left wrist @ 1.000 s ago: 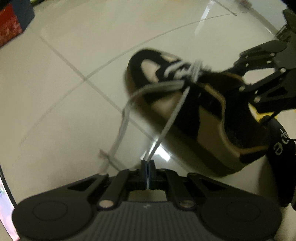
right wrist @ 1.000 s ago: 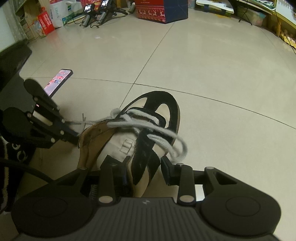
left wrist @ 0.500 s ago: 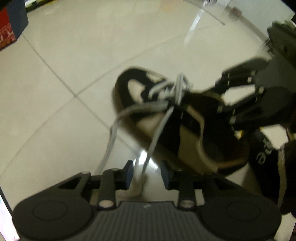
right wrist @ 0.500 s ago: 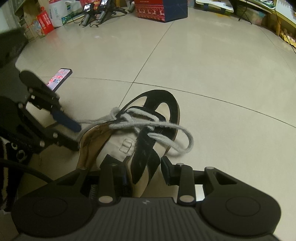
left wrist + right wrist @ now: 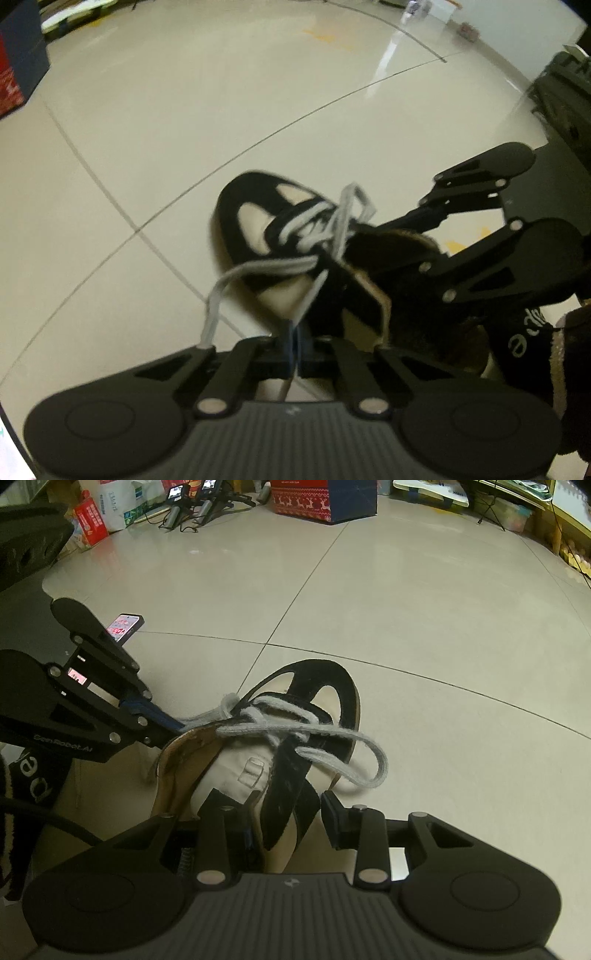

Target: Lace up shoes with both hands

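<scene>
L wrist view is motion-blurred, so the lace (image 5: 269, 266) crossings on the shoe (image 5: 258, 236) are hard to read; can't tell which eyelets are threaded. R gripper (image 5: 373, 236) body hides the shoe's heel there. R wrist view is sharper, but its own frame cuts off the near end of the shoe, and the L finger (image 5: 229, 812) sits inside the collar, tip hidden.

Shoe lies on the tile floor (image 5: 424, 627), toe pointing away from both cams, black/cream upper, grey lace.

L gripper (image 5: 295, 343): clenched on one lace strand, which runs taut up to the top eyelets. A second strand loops down past its L side; end is cut off behind the frame.

R gripper: partly spread, astride the shoe's R collar wall, one finger inside, other finger (image 5: 334, 823) outside. Can't tell whether the pads actually press it. A free lace loop hangs just above the outer finger.

Phone (image 5: 123, 626) on floor far L, screen lit. Boxes at the far edge, contents unreadable.
</scene>
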A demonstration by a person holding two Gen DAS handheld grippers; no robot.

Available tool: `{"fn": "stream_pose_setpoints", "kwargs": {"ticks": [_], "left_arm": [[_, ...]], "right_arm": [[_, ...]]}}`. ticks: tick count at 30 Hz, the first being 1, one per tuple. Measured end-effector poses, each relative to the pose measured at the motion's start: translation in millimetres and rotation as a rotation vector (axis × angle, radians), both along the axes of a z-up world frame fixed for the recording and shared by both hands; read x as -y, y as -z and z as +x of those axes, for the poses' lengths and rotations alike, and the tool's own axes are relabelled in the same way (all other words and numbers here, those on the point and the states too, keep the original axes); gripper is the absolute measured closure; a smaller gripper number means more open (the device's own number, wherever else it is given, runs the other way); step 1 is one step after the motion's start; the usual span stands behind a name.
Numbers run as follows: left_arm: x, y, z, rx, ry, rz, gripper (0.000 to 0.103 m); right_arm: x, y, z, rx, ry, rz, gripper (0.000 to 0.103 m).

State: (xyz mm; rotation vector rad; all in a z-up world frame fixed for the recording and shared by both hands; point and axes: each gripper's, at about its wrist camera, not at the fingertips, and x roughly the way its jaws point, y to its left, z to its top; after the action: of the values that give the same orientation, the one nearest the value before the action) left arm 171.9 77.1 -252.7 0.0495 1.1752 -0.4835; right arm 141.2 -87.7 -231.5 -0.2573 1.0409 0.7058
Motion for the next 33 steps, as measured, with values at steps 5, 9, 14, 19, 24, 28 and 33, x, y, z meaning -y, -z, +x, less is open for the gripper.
{"fn": "stream_pose_setpoints", "kwargs": {"ticks": [5, 9, 14, 19, 24, 28, 33], "left_arm": [[-15.9, 14.5, -10.0, -0.066, -0.058, 0.006, 0.101], [-27.2, 31.3, -18.6, -0.117, -0.091, 0.057, 0.101], [-36.4, 35.8, -26.3, -0.156, -0.09, 0.042, 0.099], [-27.6, 27.1, -27.7, -0.121, -0.032, 0.022, 0.059], [-22.5, 13.3, -17.8, -0.063, -0.035, -0.021, 0.059], [-15.2, 2.7, -7.0, -0.015, -0.027, -0.067, 0.061], [3.2, -2.6, 2.1, 0.015, 0.035, -0.061, 0.083]], "right_arm": [[1.1, 0.8, 0.5, -0.003, 0.005, 0.004, 0.066], [1.4, 0.9, 1.2, -0.002, 0.003, 0.005, 0.066], [1.4, 0.6, 1.5, -0.001, 0.002, 0.003, 0.066], [-0.8, 0.7, 1.9, 0.0, 0.0, -0.003, 0.066], [-2.1, 0.7, 2.5, 0.0, 0.0, -0.006, 0.066], [-3.1, 0.7, 2.2, 0.001, 0.0, -0.009, 0.065], [-2.9, 1.5, 2.2, 0.003, 0.003, -0.009, 0.065]]}}
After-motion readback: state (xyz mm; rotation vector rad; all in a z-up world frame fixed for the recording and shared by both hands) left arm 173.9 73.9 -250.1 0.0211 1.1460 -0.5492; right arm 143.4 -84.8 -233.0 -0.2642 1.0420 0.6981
